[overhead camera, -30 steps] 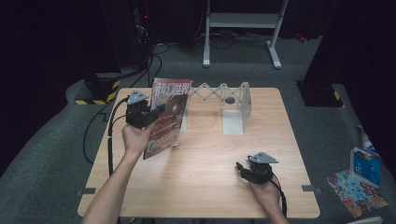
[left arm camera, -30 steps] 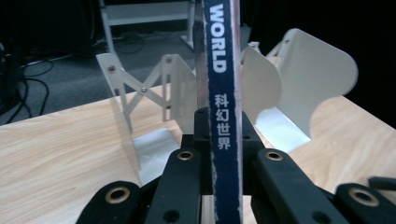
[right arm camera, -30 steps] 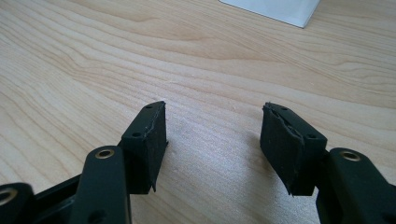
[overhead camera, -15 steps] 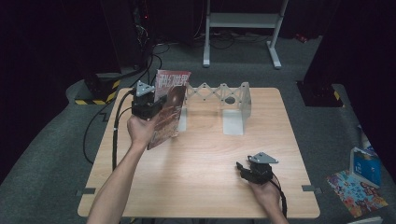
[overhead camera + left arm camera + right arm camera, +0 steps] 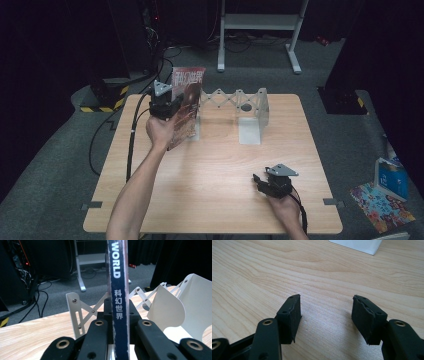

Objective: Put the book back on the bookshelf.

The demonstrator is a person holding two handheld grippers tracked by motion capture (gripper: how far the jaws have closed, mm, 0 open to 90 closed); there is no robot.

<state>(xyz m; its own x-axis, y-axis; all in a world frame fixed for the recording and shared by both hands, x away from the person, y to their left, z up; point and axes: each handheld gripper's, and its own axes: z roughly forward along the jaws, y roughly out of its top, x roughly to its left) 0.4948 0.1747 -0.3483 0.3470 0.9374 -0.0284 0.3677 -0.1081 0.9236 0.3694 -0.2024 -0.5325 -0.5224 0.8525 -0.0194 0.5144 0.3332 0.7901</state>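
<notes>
Change: since the earlier frames the left gripper (image 5: 165, 107) has carried the magazine (image 5: 186, 107) farther across the table (image 5: 210, 165) toward the expanding white rack (image 5: 240, 102); the right gripper (image 5: 272, 182) has kept its place.
Near, right gripper: it rests low over the near right part of the table, jaws spread wide with bare wood between the pads (image 5: 292, 315), holding nothing.
Middle, left gripper: clamped on the magazine's spine, one jaw on either side, as the left gripper view shows.
Magazine: upright, spine (image 5: 118, 302) rising straight up between the jaws, cover facing right in the high view, at the rack's left end.
Far, rack: its leftmost white divider (image 5: 73, 312) stands just left of the spine; the next, wider divider (image 5: 166, 312) stands to the right.
Step in hand, judged: slotting the magazine between those two dividers.
Doing it well: keep the spine vertical, line it up with the gap before advancing, lower until the bottom edge sits on the base, and only then release; a tilt would likely catch a divider.
</notes>
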